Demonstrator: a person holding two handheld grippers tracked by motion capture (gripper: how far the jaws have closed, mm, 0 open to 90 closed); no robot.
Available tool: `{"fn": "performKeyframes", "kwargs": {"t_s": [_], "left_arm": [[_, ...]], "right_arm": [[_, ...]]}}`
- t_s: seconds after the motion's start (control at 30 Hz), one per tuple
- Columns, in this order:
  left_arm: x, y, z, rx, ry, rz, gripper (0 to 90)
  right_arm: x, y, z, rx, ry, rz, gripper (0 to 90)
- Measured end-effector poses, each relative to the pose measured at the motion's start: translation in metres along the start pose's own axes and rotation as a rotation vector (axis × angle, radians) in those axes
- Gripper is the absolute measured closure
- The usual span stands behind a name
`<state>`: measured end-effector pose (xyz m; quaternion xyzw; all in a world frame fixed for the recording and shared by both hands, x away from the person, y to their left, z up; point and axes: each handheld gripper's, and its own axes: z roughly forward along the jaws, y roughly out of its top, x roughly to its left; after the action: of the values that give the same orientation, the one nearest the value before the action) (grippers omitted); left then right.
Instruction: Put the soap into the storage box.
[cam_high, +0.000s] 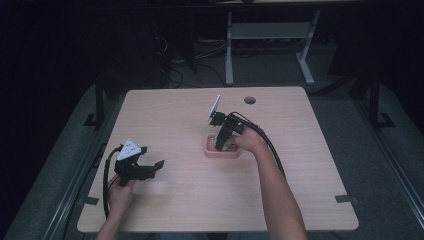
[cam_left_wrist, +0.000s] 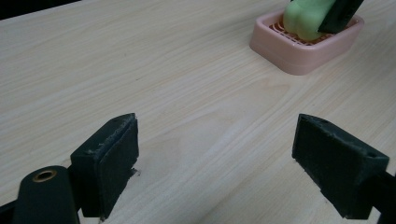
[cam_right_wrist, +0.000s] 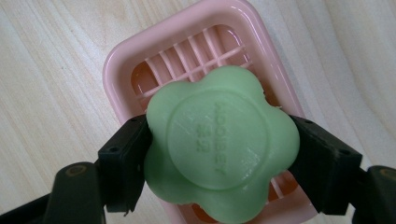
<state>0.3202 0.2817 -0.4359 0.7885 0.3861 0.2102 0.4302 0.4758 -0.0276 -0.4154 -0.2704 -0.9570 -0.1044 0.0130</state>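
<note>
A green flower-shaped soap (cam_right_wrist: 219, 144) is clamped between the jaws of my right gripper (cam_right_wrist: 219, 158), directly over a pink slatted soap dish (cam_right_wrist: 187, 51). In the high view the right gripper (cam_high: 223, 144) points down into the dish (cam_high: 212, 151) at the table's middle. The left gripper view has the soap (cam_left_wrist: 303, 18) and dish (cam_left_wrist: 299, 49) at its top right. My left gripper (cam_high: 152, 167) rests low over the table near the front left, open, with nothing between its jaws (cam_left_wrist: 215, 165).
The wooden table (cam_high: 300, 165) has a round cable hole (cam_high: 250, 100) near its far edge. Black brackets sit at the front corners (cam_high: 346, 199). Behind the table stand a white desk frame (cam_high: 265, 45) and cables on the dark floor.
</note>
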Motion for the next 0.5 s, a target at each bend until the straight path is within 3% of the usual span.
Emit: {"fn": "performKeyframes", "kwargs": {"t_s": [0.33,0.5], "left_arm": [[0.0,0.0,0.0,-0.003,0.0,-0.001,14.4],[-0.0005,0.0001,0.0004,-0.001,-0.001,0.001,14.4]], "right_arm": [[-0.0005,-0.001,-0.0007,0.003,-0.007,-0.003,25.1],[-0.0022,-0.0036,-0.0076,-0.03,0.001,0.007,25.1]]}}
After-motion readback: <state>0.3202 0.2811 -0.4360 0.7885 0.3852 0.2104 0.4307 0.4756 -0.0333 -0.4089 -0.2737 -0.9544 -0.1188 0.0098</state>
